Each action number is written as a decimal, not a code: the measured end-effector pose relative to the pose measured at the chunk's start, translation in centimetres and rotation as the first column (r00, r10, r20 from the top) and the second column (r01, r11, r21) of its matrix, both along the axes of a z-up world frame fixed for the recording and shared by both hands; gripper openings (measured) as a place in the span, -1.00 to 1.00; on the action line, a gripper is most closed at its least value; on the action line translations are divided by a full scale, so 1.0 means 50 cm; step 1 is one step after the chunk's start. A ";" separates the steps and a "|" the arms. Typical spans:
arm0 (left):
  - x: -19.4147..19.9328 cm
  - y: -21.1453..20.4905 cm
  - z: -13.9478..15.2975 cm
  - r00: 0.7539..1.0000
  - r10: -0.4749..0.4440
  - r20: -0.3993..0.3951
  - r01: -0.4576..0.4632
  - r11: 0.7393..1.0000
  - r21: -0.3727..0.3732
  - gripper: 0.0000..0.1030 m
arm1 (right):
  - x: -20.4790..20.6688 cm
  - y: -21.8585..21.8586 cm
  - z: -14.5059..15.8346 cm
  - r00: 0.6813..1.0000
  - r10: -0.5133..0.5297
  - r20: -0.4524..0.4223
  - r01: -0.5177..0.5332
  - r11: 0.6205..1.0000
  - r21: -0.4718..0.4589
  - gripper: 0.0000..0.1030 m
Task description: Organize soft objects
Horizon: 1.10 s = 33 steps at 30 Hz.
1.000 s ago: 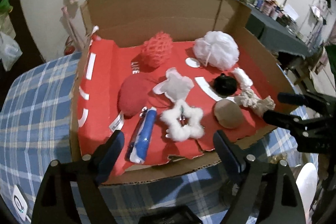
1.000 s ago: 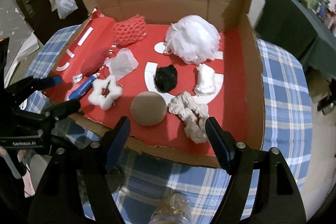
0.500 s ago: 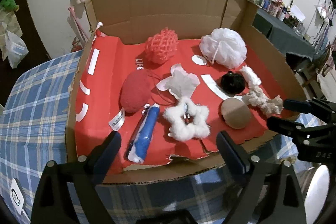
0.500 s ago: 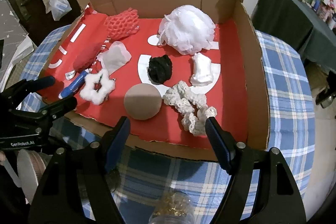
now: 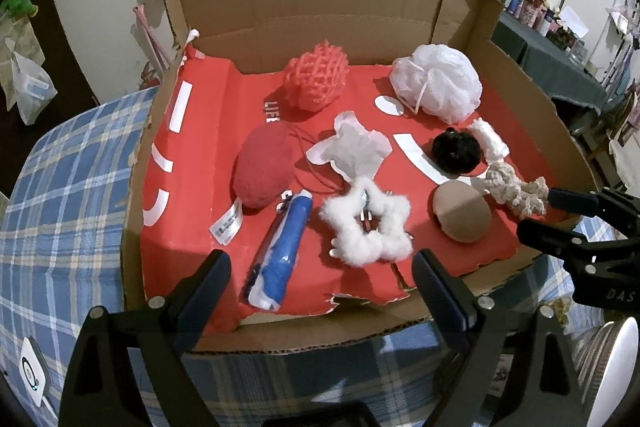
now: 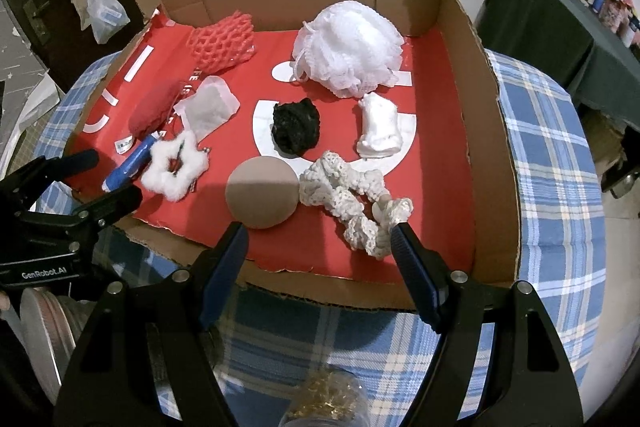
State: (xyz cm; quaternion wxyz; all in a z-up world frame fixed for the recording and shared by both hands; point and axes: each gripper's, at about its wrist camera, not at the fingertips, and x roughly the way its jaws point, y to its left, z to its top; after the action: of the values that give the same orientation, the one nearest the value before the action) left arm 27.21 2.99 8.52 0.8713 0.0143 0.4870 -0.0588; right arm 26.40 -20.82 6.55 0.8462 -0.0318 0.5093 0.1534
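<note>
A cardboard box (image 5: 332,19) (image 6: 484,131) with a red floor holds several soft objects: a white mesh pouf (image 5: 438,87) (image 6: 348,49), a red net sponge (image 5: 316,79) (image 6: 222,43), a red pad (image 5: 264,171), a blue roll (image 5: 280,253) (image 6: 128,167), a white fluffy ring (image 5: 368,227) (image 6: 174,167), a tan round sponge (image 5: 462,213) (image 6: 262,191), a black scrunchie (image 5: 456,151) (image 6: 296,127) and a cream crochet rope (image 5: 516,189) (image 6: 348,199). My left gripper (image 5: 320,279) is open at the box's front edge, above the blue roll and ring. My right gripper (image 6: 320,251) is open and empty over the front edge, between the sponge and rope.
The box stands on a blue plaid tablecloth (image 5: 60,207) (image 6: 552,187). A small white device (image 5: 32,375) lies at the cloth's front left. A glass jar with gold bits (image 6: 324,403) stands below my right gripper. A dark table with bottles (image 5: 560,39) is at the far right.
Both grippers have moved forward toward the box's front edge and stay open. The objects in the box have not moved.
</note>
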 end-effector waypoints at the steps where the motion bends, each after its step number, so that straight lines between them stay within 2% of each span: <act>1: 0.001 0.001 -0.001 1.000 0.003 -0.002 -0.003 1.000 -0.002 0.82 | 0.000 0.000 0.000 1.000 0.000 -0.001 0.000 1.000 -0.001 0.42; 33: -0.002 0.005 -0.002 1.000 0.018 0.003 -0.018 1.000 0.007 0.82 | -0.002 -0.002 -0.003 1.000 0.002 -0.002 -0.002 1.000 -0.004 0.42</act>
State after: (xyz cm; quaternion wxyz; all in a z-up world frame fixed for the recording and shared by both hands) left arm 27.14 3.22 8.40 0.8724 0.0129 0.4861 -0.0494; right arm 26.32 -20.91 6.39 0.8453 -0.0339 0.5106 0.1534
